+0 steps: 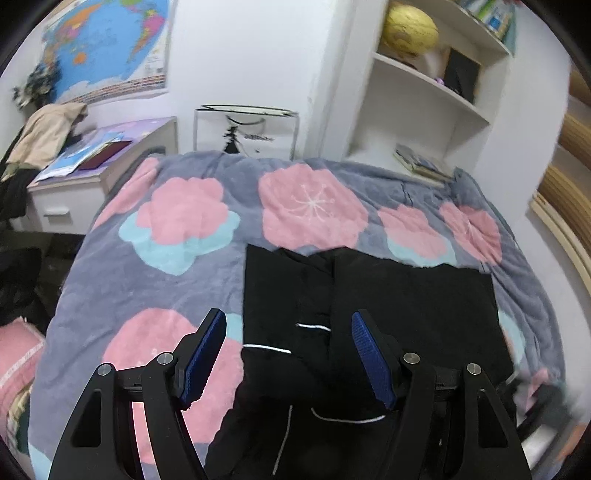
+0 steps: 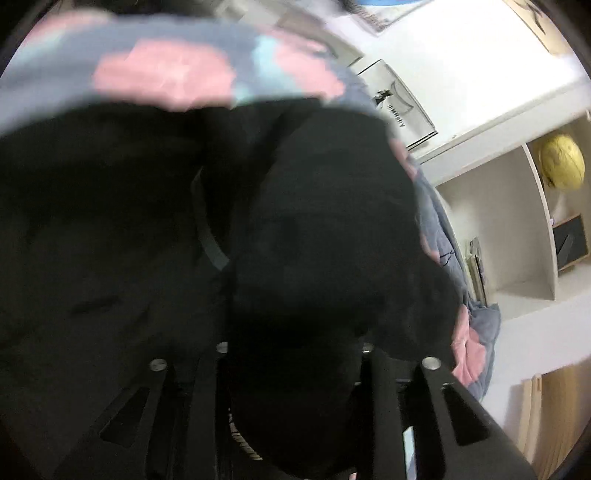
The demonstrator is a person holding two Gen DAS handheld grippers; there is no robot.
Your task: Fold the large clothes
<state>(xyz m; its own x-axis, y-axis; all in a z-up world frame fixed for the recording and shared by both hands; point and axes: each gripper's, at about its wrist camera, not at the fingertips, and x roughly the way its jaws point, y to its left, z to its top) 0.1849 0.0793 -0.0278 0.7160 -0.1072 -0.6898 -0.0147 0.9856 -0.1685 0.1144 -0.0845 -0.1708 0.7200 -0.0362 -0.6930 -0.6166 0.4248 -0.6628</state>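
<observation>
A black garment [image 1: 369,295] with thin white stripes lies partly folded on the bed's flowered blanket [image 1: 177,266]. My left gripper [image 1: 288,354] hovers over its near part, jaws wide open and empty, blue pads [image 1: 207,354] showing. In the right wrist view, black cloth [image 2: 295,258] fills most of the frame and a bunched fold of it covers my right gripper [image 2: 291,354] fingers, so the fingertips are hidden. The cloth seems to hang from between them.
A white bookshelf [image 1: 436,96] with a yellow globe [image 1: 408,27] stands behind the bed at right. A desk [image 1: 85,173] with papers and clothes is at left, a paper bag [image 1: 245,129] at the bed's head. Wooden slats [image 1: 569,206] lean at far right.
</observation>
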